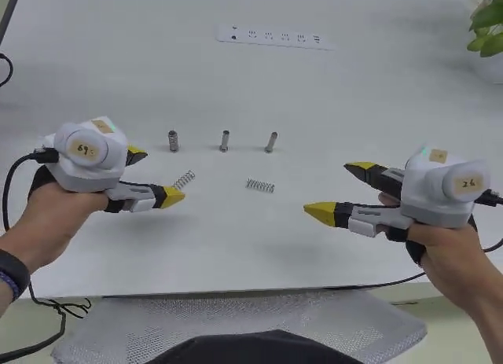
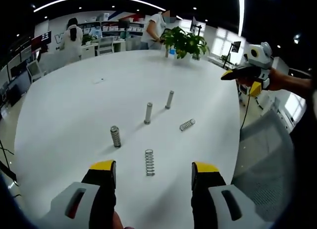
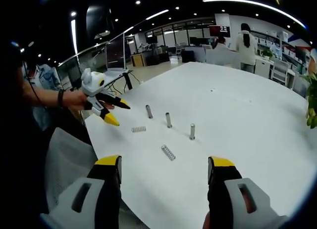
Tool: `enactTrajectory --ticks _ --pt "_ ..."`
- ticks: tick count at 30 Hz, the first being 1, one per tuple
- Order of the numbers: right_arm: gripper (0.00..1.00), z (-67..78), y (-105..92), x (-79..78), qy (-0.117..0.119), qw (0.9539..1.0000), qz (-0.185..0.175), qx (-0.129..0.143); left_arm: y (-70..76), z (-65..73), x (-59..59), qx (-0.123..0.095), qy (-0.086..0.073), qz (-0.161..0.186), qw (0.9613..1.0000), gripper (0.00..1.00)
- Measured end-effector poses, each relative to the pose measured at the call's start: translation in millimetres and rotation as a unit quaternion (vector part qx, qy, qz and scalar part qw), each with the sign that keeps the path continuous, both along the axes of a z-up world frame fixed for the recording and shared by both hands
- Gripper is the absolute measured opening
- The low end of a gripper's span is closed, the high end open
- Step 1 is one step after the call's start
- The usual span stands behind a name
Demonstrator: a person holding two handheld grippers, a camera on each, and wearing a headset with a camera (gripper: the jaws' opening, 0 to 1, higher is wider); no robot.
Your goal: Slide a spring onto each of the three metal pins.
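Left claw (image 1: 159, 175) and right claw (image 1: 330, 189) both wide open, holding nothing, above the worktop (image 1: 330, 89). Pins stand in a row: left pin (image 1: 173, 133) wears a fitted spring (image 1: 173, 144), middle pin (image 1: 225, 141) and right pin (image 1: 271, 141) bare. Loose spring (image 1: 184, 179) just beside the left claw's tip; second loose spring (image 1: 260, 186) lies in front of the bare pins.

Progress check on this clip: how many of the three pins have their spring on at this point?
Done: the left metal pin already carries a coiled spring. In hand: nothing; the left tongs and right tongs are open and empty. Left: the bare middle pin and bare right pin, with a loose silver spring and a second loose spring lying on the white table.
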State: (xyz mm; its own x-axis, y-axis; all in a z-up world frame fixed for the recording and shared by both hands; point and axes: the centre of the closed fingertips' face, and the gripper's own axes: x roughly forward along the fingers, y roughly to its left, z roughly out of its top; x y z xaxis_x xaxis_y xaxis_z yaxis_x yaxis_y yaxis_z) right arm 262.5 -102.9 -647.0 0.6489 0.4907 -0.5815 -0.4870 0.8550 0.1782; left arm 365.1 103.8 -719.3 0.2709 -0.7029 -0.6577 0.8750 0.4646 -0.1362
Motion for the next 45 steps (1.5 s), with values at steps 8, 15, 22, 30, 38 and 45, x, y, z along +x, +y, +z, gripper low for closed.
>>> enactTrajectory --ticks 8,15,22,30,38,45 --pt "0.71 -1.3 -1.2 -0.3 0.000 1.0000 -0.001 -0.003 -4.6 -21.6 -0.2 0.014 0.014 -0.003 0.9998 0.52" --pt "0.71 -4.4 -3.2 -3.0 0.006 0.9999 0.002 -0.009 -8.2 -39.4 -2.7 0.024 0.028 -0.004 0.9993 0.46" --pt "0.72 -5.5 -6.9 -4.5 0.006 0.9999 -0.003 -0.009 -8.1 -54.5 -2.8 0.039 0.032 0.000 0.9988 0.37" --pt "0.71 -8.3 -10.1 -8.3 0.011 0.9999 -0.007 -0.011 -10.5 -60.1 -1.3 0.044 0.025 0.002 0.9987 0.26" --pt "0.71 -7.6 -10.6 -9.5 0.011 0.9998 -0.009 -0.013 -15.0 -62.8 -1.7 0.055 -0.008 -0.011 0.9984 0.08" --pt "0.71 -5.7 -9.6 -9.3 0.011 0.9998 -0.010 -0.013 -11.9 -63.1 -2.6 0.057 -0.004 -0.009 0.9983 0.03"
